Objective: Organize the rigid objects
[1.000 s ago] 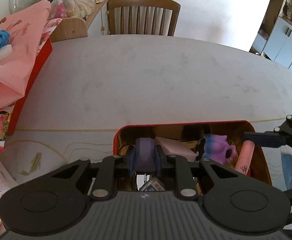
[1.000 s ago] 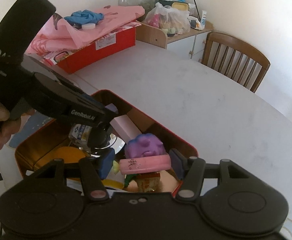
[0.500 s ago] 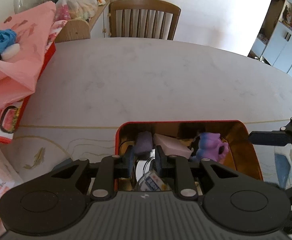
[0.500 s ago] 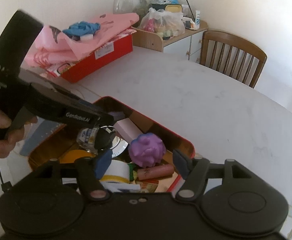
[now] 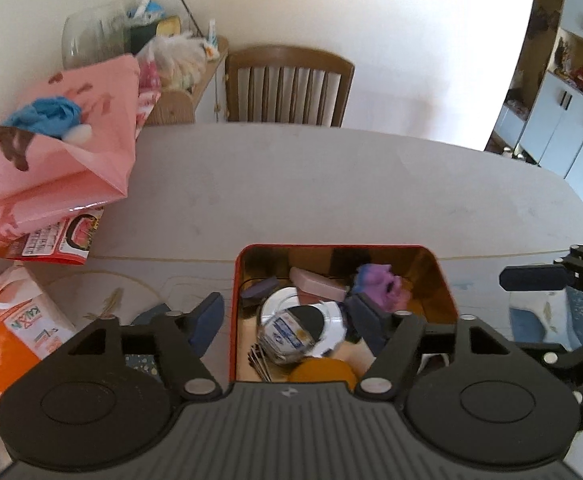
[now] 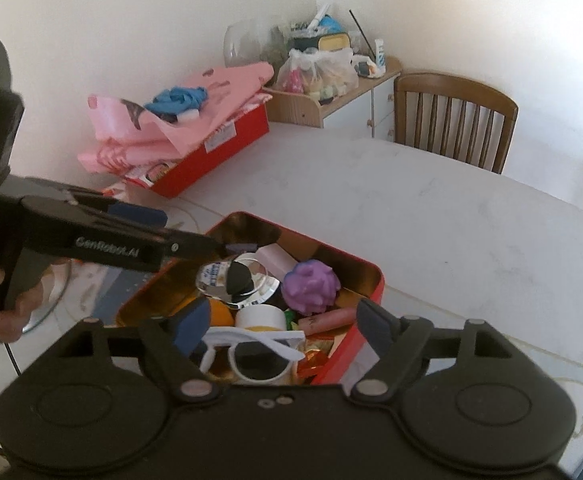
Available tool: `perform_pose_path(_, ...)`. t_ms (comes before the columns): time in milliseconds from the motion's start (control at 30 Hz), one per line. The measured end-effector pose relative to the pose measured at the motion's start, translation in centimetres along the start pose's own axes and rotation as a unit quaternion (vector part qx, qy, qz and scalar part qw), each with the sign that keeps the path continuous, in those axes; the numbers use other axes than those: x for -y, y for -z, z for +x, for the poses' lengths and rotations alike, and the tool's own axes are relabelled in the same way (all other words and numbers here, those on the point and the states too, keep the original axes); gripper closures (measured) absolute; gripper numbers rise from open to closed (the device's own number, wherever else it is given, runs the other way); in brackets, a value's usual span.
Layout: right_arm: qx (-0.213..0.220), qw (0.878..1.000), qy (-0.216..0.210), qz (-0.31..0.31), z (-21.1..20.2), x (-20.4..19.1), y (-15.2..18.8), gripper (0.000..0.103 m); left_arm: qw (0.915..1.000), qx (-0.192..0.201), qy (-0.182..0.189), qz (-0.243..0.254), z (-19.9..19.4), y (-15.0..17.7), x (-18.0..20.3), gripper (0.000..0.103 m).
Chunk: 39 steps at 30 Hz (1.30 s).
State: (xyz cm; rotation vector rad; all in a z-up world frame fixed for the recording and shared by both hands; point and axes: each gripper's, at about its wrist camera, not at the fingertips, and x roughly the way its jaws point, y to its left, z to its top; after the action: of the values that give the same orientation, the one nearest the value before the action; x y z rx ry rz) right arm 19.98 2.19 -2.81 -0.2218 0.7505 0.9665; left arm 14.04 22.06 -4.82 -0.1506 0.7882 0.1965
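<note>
A red tin (image 5: 236,276) (image 6: 375,276) with a gold inside sits on the white table. It holds several small things: a purple block (image 5: 260,289), a pink block (image 5: 318,284), a purple toy (image 5: 377,284) (image 6: 311,286), a pink stick (image 6: 329,317), a round clear case (image 5: 291,330) (image 6: 231,276) and white glasses (image 6: 259,350). My left gripper (image 5: 287,322) is open and empty above the tin. My right gripper (image 6: 281,326) is open and empty above the tin's near side.
A pink bag (image 5: 55,160) lies on a red box (image 6: 215,152) at the table's left. An orange packet (image 5: 7,340) lies at the near left. A wooden chair (image 5: 287,84) stands behind the table, a side cabinet (image 6: 331,108) beside it.
My left gripper let go of the purple block into the tin and opened wide. My right gripper released the pink stick into the tin. Both grippers have risen.
</note>
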Motion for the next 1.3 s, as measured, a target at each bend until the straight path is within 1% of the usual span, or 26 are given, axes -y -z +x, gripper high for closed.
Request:
perform_pose_path(67, 0.006, 1.000, -0.002, 0.003, -0.8, -0.1, 0.2, 0.020, 1.0000, 0.008, -0.001, 0.002, -0.9, 0.3, 0.5, 0.026)
perform_pose_path(167, 0.015, 1.000, -0.006, 0.004, -2.2, -0.3, 0.5, 0.011, 0.9999, 0.013, -0.001, 0.004, -2.2, 0.8, 1.3, 0.024)
perform_pose_path(267, 0.026, 1.000, -0.006, 0.004, -3.6, -0.4, 0.7, 0.008, 0.9998, 0.019, -0.006, 0.003, -3.5, 1.3, 1.9, 0.022)
perform_pose_path(367, 0.035, 0.999, -0.009, 0.009, -5.0, -0.5, 1.1, 0.001, 0.9997, 0.024, -0.002, -0.005, -4.7, 1.8, 2.3, 0.019)
perform_pose_path(500, 0.046, 0.999, -0.006, 0.014, -6.8, -0.8, 1.5, 0.000, 0.9995, 0.031, -0.010, -0.003, -6.0, 2.4, 3.1, 0.016)
perform_pose_path(600, 0.052, 0.999, 0.004, 0.014, -7.8, -1.0, 1.9, 0.000, 0.9993, 0.036, 0.001, -0.007, -6.6, 3.0, 3.5, 0.007)
perform_pose_path(633, 0.055, 0.998, 0.010, 0.012, -8.2, -1.1, 2.0, 0.000, 0.9992, 0.038, 0.007, -0.010, -6.8, 3.1, 3.6, 0.000)
perform_pose_path(733, 0.063, 0.998, 0.021, 0.016, -9.1, -1.1, 2.4, 0.000, 0.9989, 0.041, 0.014, -0.016, -7.4, 3.4, 4.2, 0.000)
perform_pose_path(867, 0.072, 0.997, 0.030, 0.026, -10.2, -0.8, 2.9, 0.000, 0.9991, 0.042, 0.002, -0.005, -8.1, 3.9, 5.3, 0.000)
perform_pose_path(967, 0.076, 0.996, 0.038, 0.034, -10.9, -0.6, 3.4, 0.000, 0.9990, 0.045, -0.001, -0.007, -8.8, 4.2, 5.7, 0.000)
perform_pose_path(1200, 0.081, 0.994, 0.047, 0.048, -11.8, -0.5, 4.3, 0.000, 0.9987, 0.050, 0.000, -0.014, -10.3, 4.9, 6.4, 0.000)
perform_pose_path(1300, 0.081, 0.994, 0.046, 0.051, -12.0, -0.6, 4.6, 0.000, 0.9983, 0.053, -0.020, -0.008, -10.8, 5.3, 6.8, 0.000)
